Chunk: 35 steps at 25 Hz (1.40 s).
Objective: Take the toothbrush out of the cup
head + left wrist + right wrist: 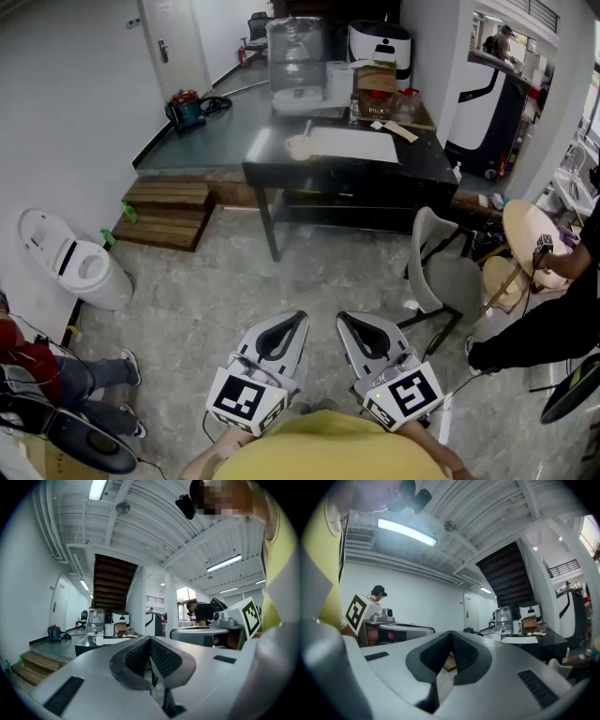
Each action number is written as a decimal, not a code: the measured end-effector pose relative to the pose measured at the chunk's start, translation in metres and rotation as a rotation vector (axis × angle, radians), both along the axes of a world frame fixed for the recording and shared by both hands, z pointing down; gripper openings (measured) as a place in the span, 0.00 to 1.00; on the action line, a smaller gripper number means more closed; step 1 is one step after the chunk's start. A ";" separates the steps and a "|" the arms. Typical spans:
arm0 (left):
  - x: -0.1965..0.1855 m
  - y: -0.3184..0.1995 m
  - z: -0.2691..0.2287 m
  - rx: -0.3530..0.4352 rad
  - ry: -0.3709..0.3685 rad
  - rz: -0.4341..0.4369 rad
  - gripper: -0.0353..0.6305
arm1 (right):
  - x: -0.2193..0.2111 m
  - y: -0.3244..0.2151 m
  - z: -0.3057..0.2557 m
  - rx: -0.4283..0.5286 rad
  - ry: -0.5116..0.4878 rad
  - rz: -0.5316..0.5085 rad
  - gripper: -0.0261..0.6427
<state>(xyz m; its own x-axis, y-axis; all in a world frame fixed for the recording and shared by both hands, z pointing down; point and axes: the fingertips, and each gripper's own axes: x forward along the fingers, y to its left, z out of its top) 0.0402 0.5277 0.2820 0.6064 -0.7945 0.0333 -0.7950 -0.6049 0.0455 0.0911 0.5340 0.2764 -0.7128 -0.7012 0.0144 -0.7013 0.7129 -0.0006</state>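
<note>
Toothbrush (307, 128) is, as far as so small a mark can be read, the thin stem rising from the white cup (299, 147). The cup stands on the near left part of the black table (347, 174), far ahead of both pairs of jaws and well apart from them.

The left gripper (281, 336) and the right gripper (370, 336) are held level side by side close to the body. Each has its jaws pressed together with nothing between them. I judge the task to be at its very start: an approach across the floor, with no reach begun.

The next move likely calls for walking up to the table's near edge. One pair of jaws should then be spread and set on either side of the stem above the cup's rim. The other gripper could steady the cup so that it does not tip or slide toward the edge.

Straight ahead of the jaws the stone floor (234, 291) lies open. A grey chair (441, 277) stands ahead and to the right of the right jaws, beside the table's corner. A person (553, 323) in dark clothes is further right. Wooden steps (169, 211) lie ahead to the left, so the middle line looks safest.
</note>
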 end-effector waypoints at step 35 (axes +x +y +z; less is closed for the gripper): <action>0.009 -0.079 0.023 -0.044 0.021 -0.038 0.07 | 0.019 -0.079 0.019 -0.059 -0.063 -0.026 0.06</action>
